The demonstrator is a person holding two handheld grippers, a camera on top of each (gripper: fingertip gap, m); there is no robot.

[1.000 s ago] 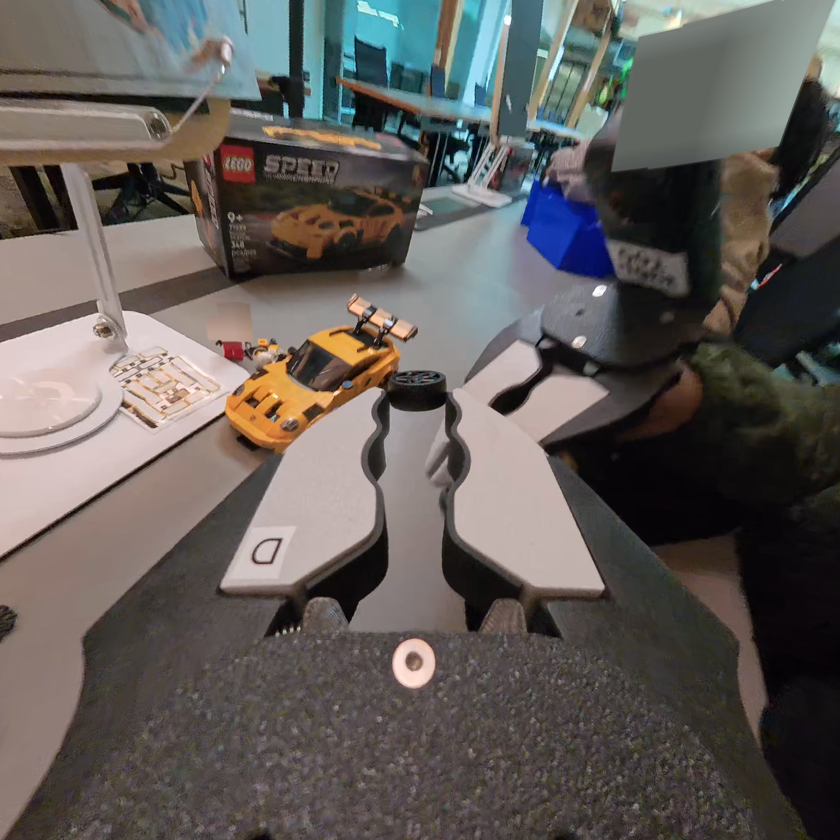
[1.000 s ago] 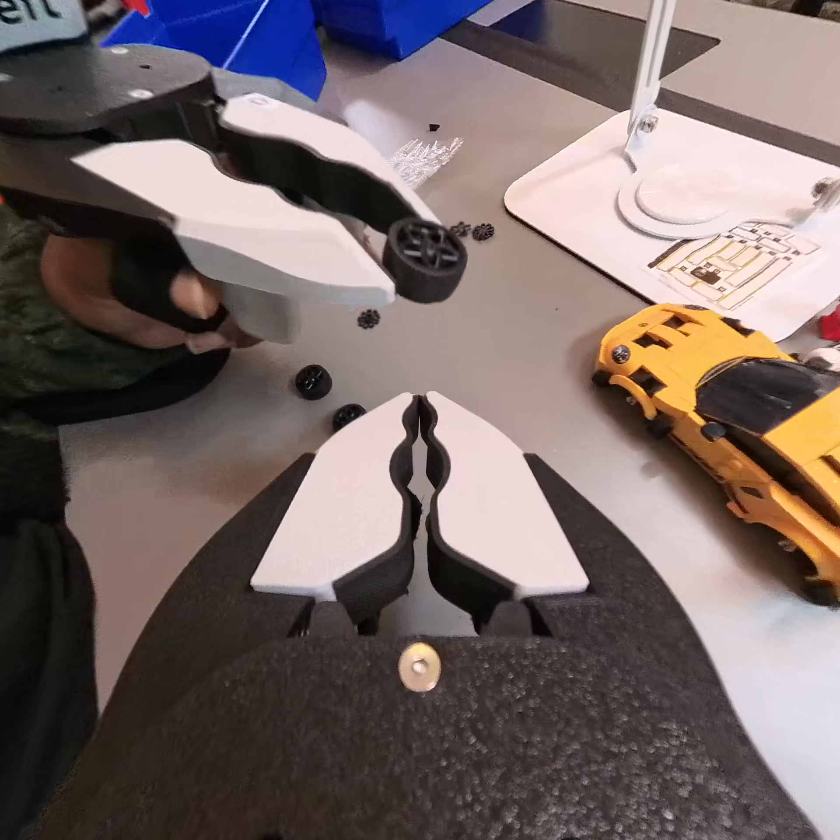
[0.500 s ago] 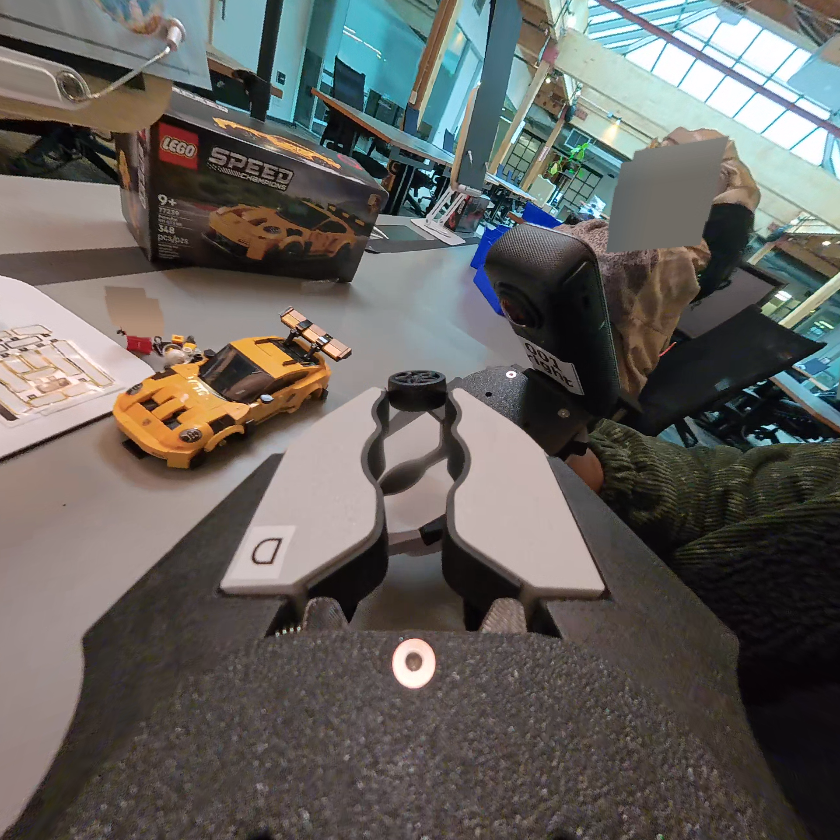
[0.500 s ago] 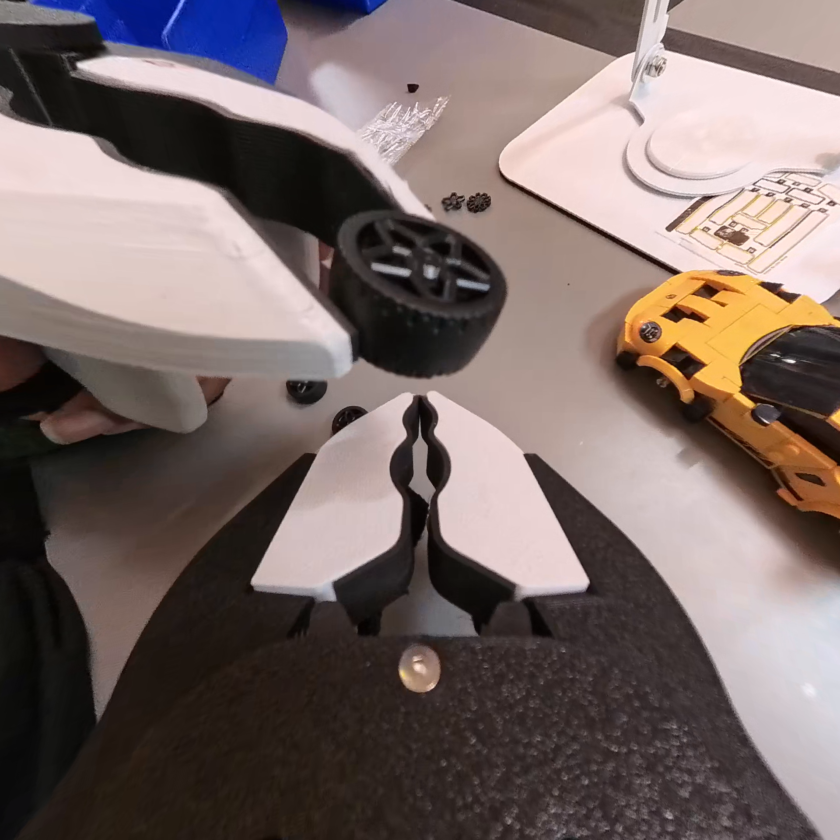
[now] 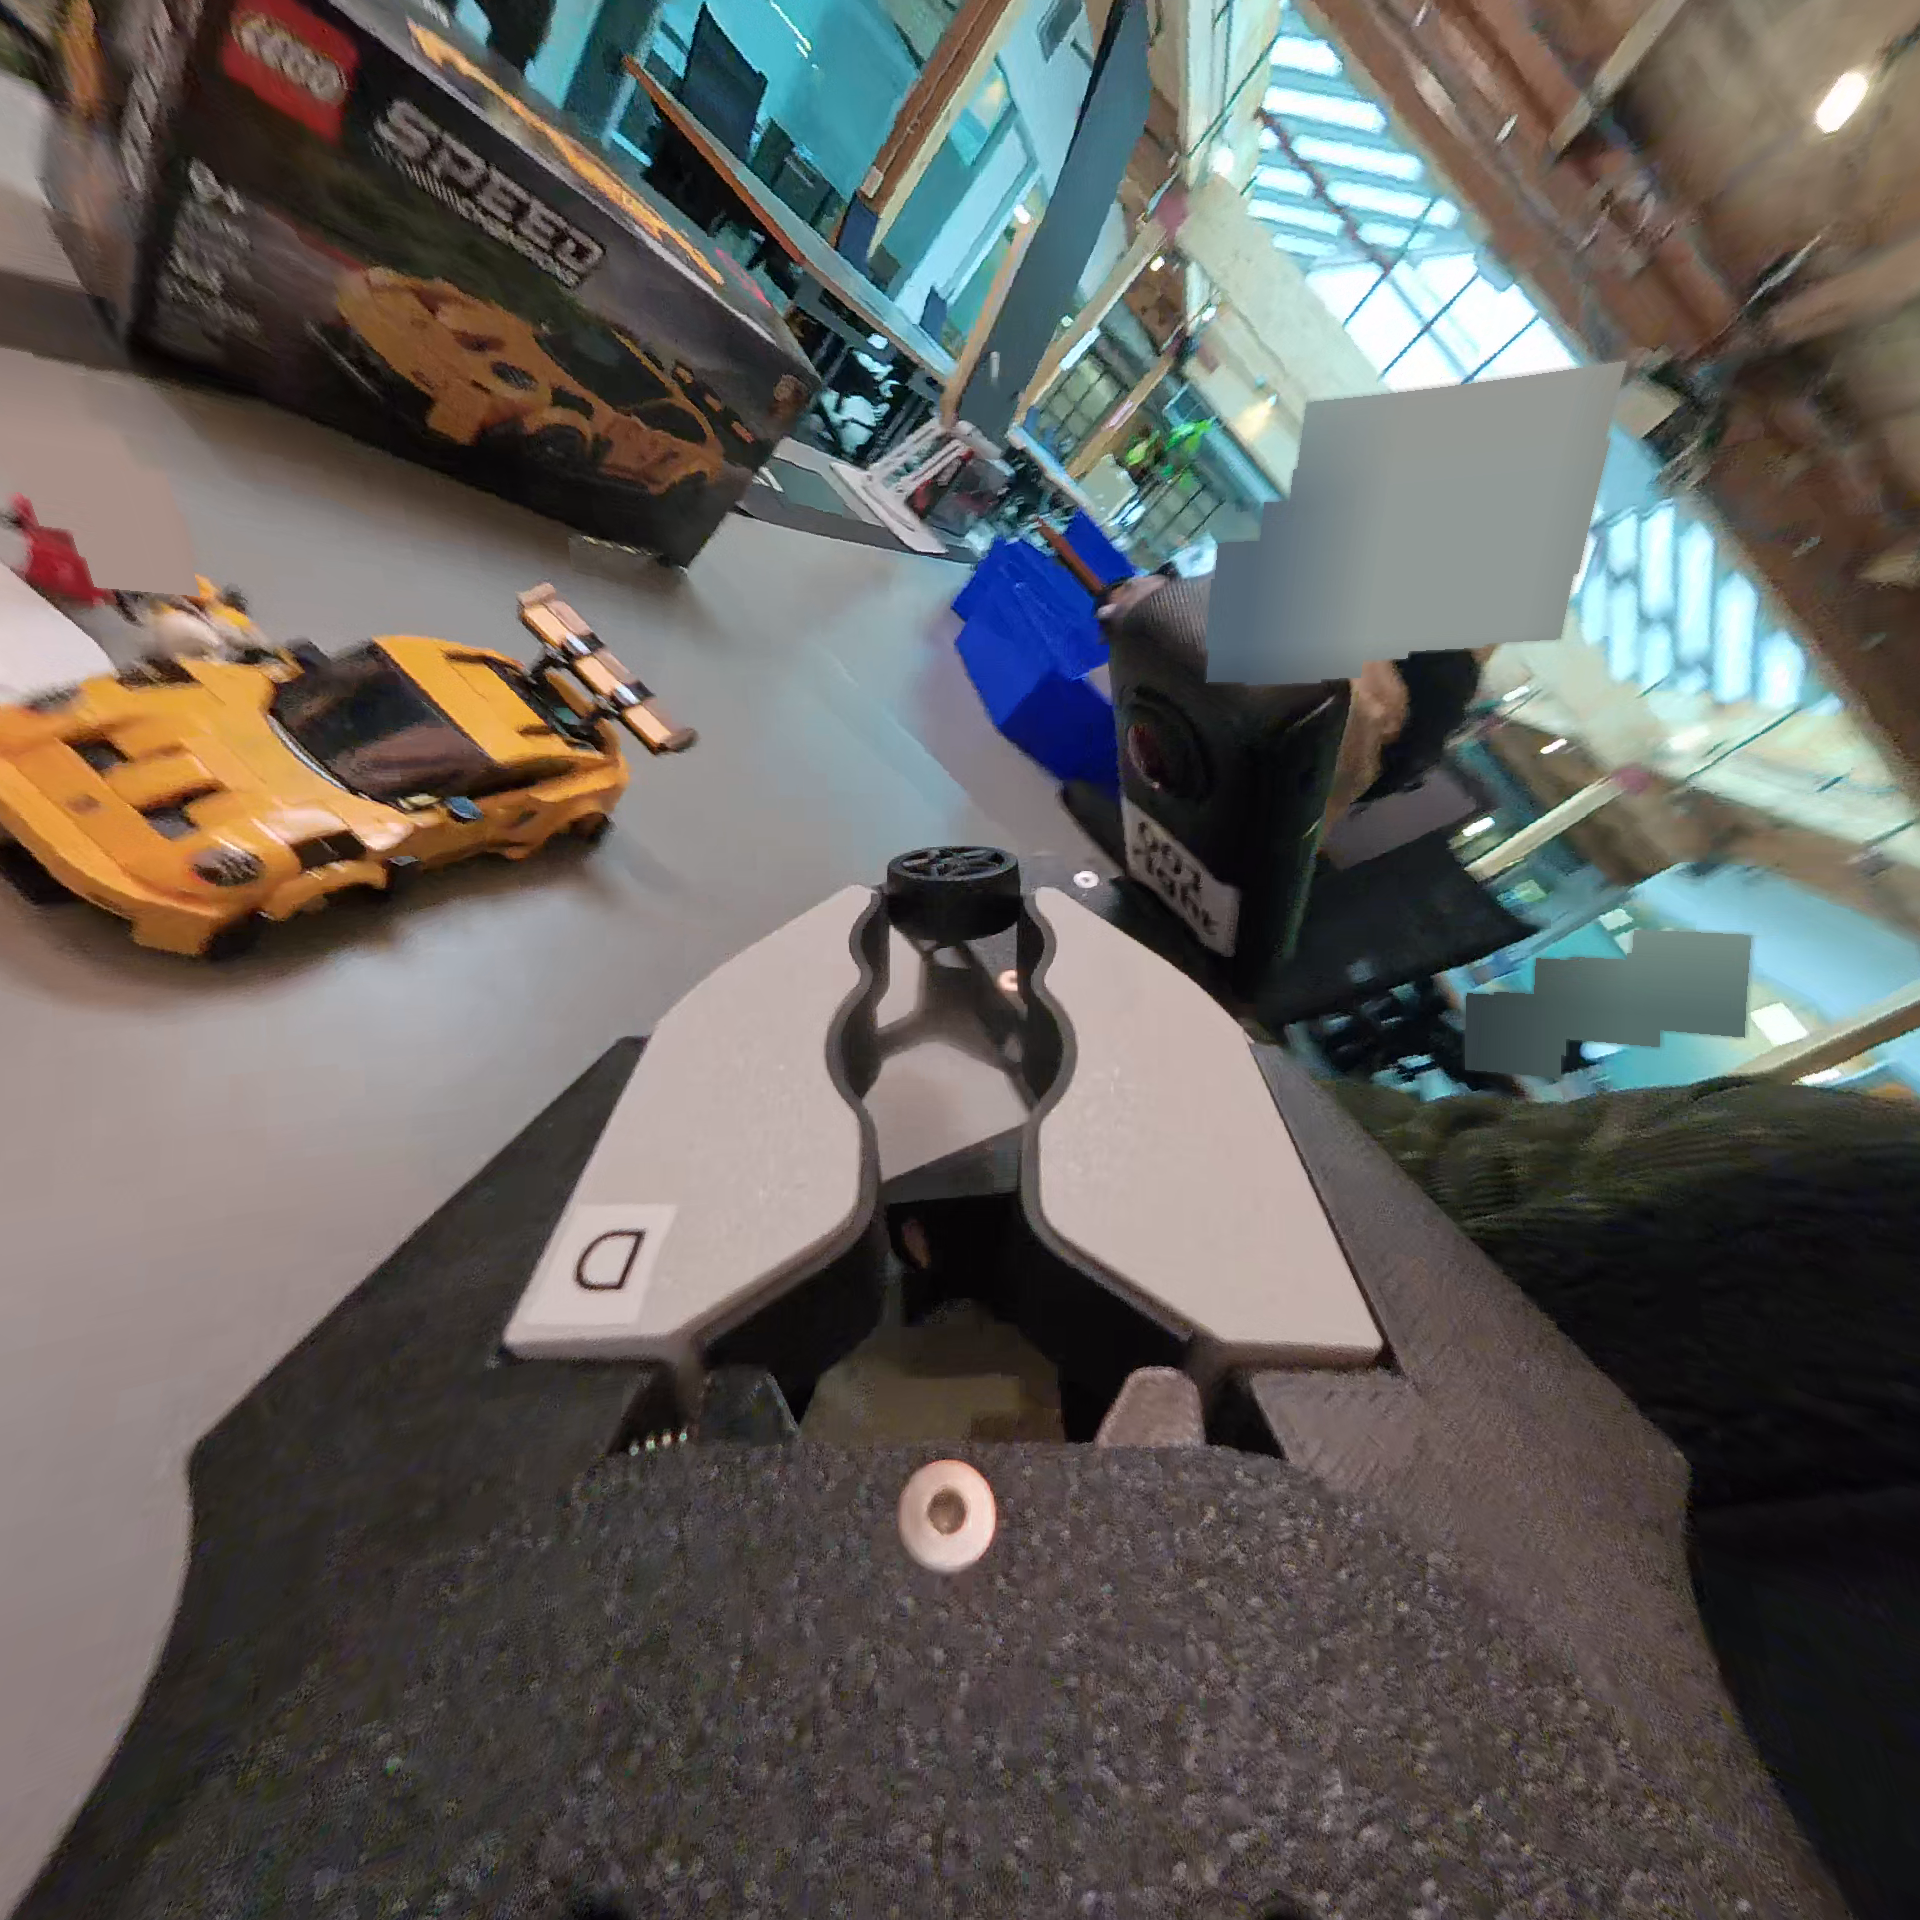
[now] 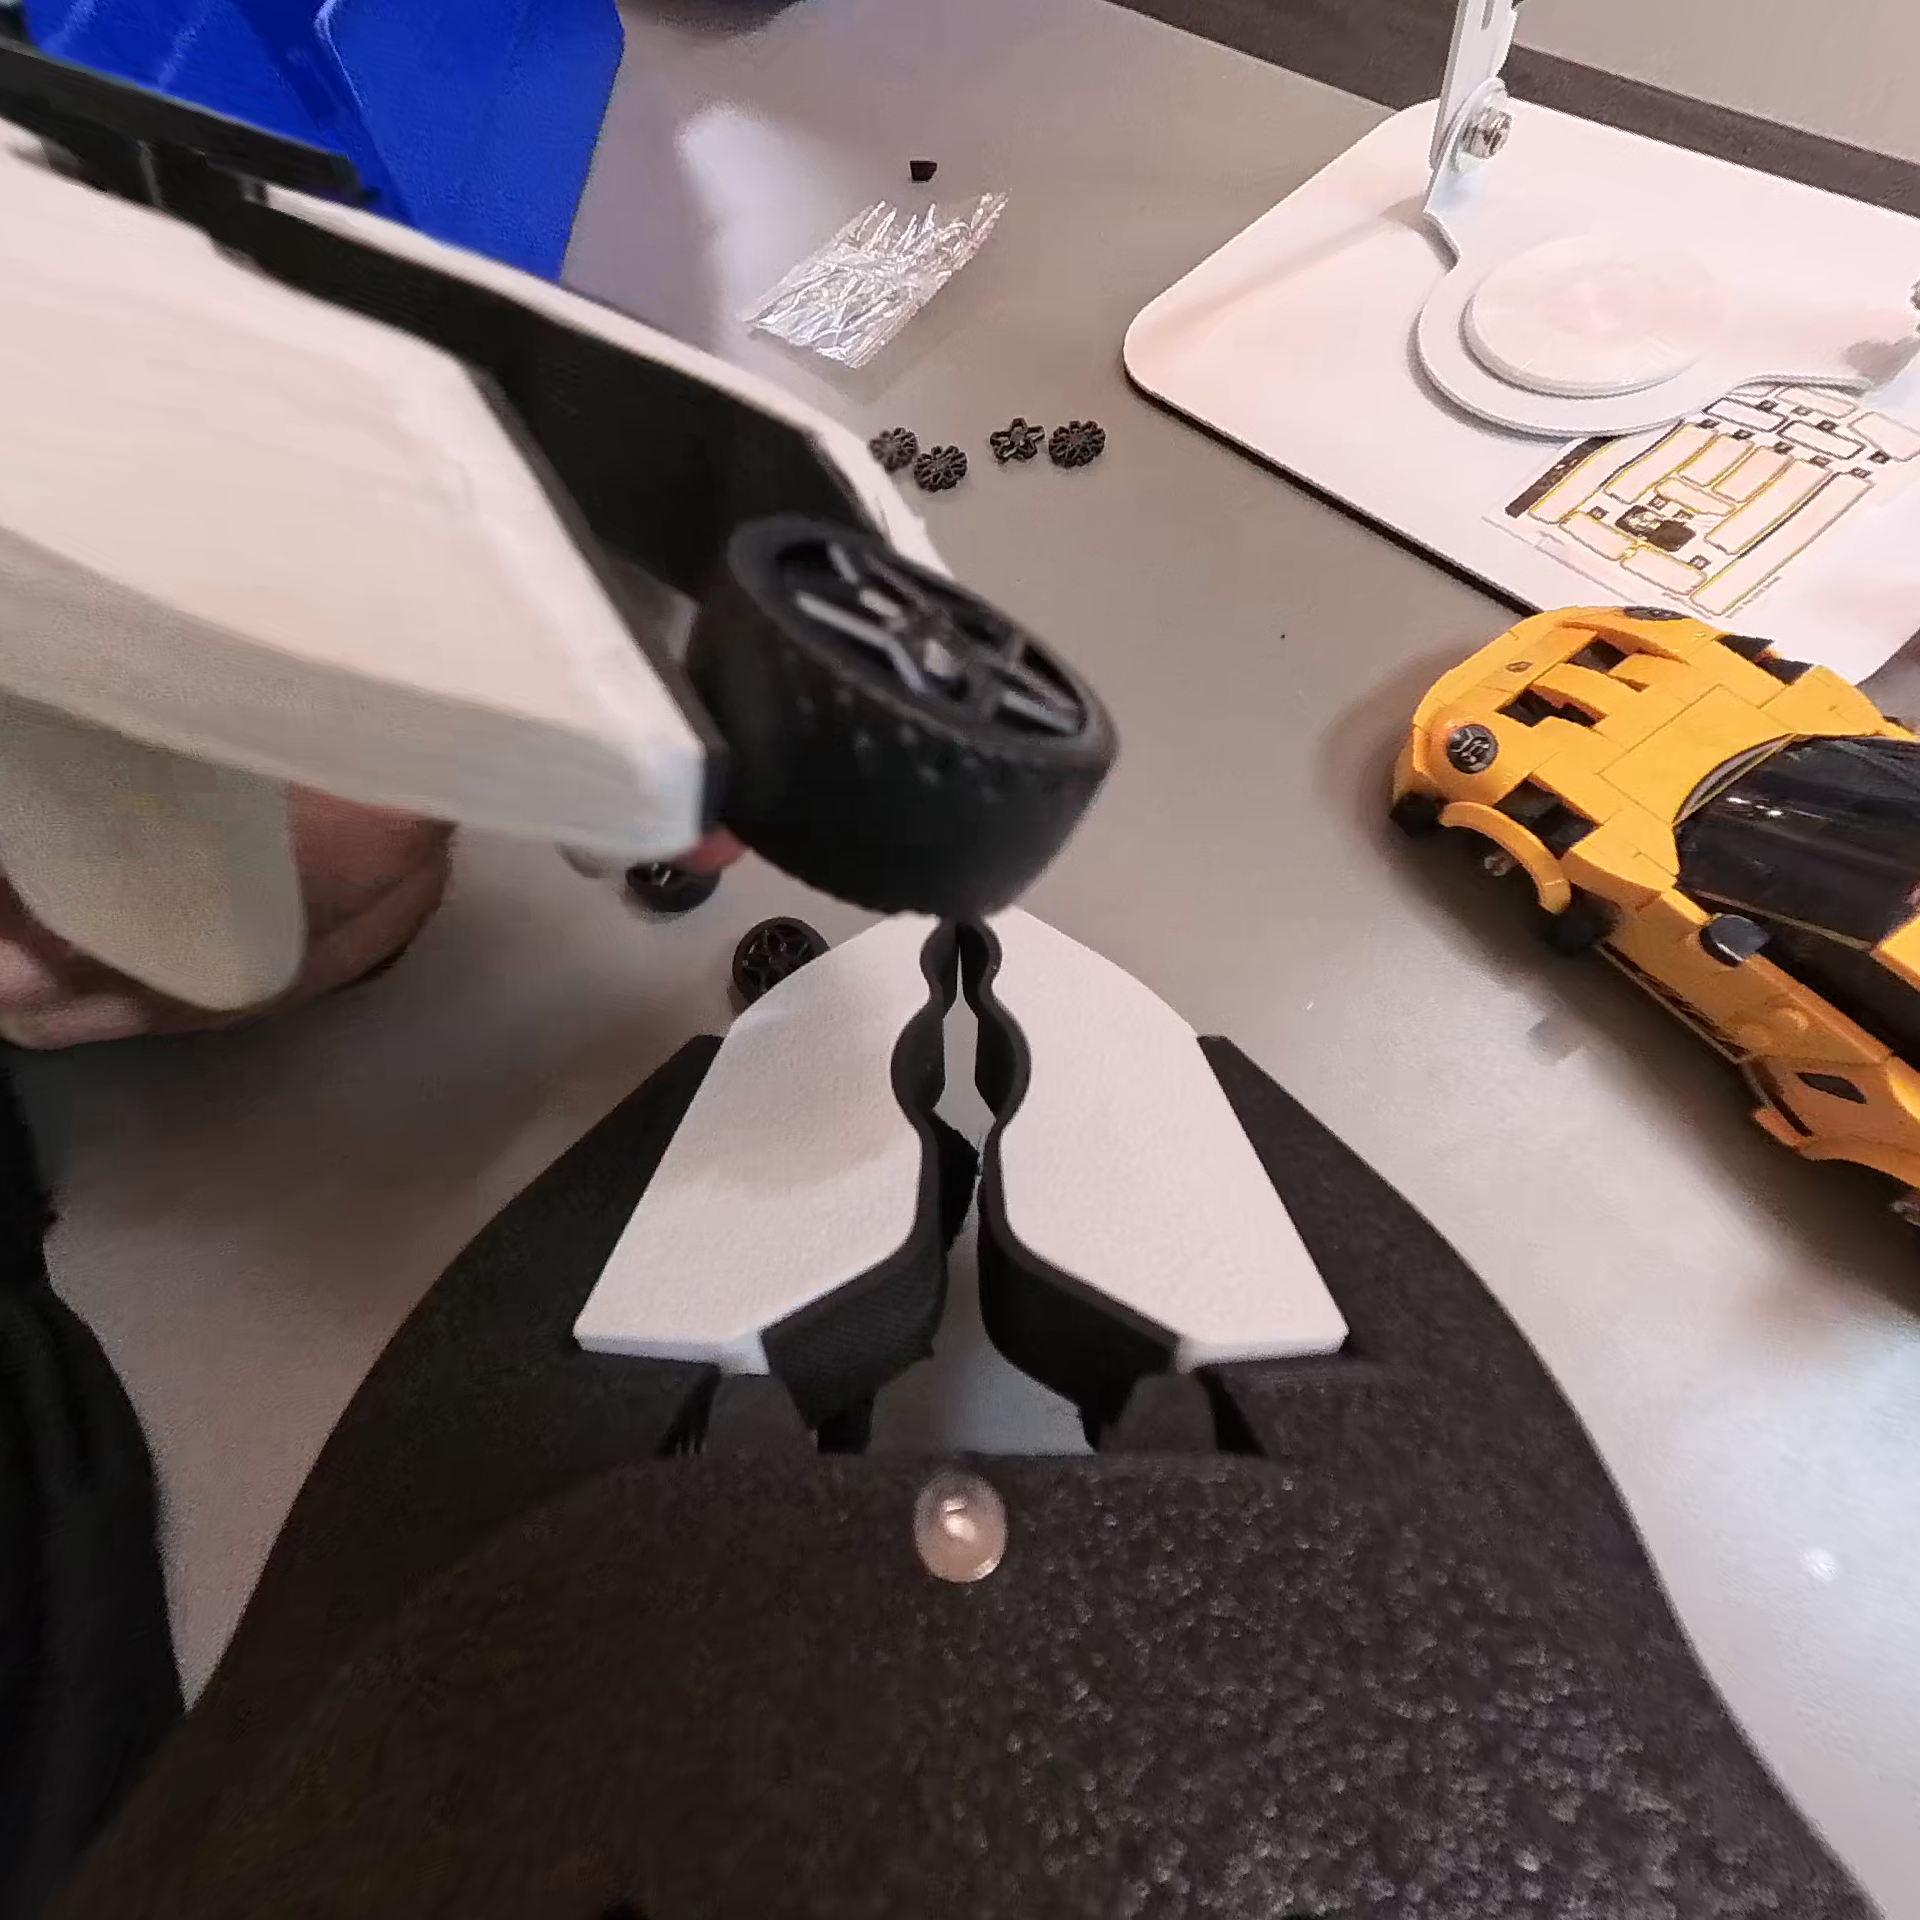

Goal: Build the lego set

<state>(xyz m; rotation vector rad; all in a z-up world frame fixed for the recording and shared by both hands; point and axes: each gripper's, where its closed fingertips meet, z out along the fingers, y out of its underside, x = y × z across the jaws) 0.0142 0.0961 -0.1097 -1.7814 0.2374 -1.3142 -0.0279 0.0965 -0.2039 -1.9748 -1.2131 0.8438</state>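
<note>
while airborne, wheel (image 5: pixel 951 891) between left fingers (image 5: pixel 769 1049)

I see printed writing on the dark cardboard set box (image 5: pixel 416 291), a white one-letter sticker (image 5: pixel 601 1262) on my left gripper (image 5: pixel 951 904), a handwritten white label (image 5: pixel 1179 899) on the black camera housing (image 5: pixel 1226 769), and a decal sheet (image 6: pixel 1714 488) too small to read.

Open-plan office, long desks (image 5: pixel 727 187) (glazed roof)

Small round black rubber wheel (image 6: pixel 904 727), dark five-spoke rim. Blocky yellow brick-built car (image 6: pixel 1704 852), black windscreen and roof. Plain grey counter (image 6: pixel 1195 675). Flat white plastic stand base (image 6: pixel 1299 291). Blue plastic bin (image 6: pixel 468 114). White fingers (image 6: pixel 831 1143), black inner pads. Dark cardboard box (image 5: pixel 416 291), yellow car picture.
</note>
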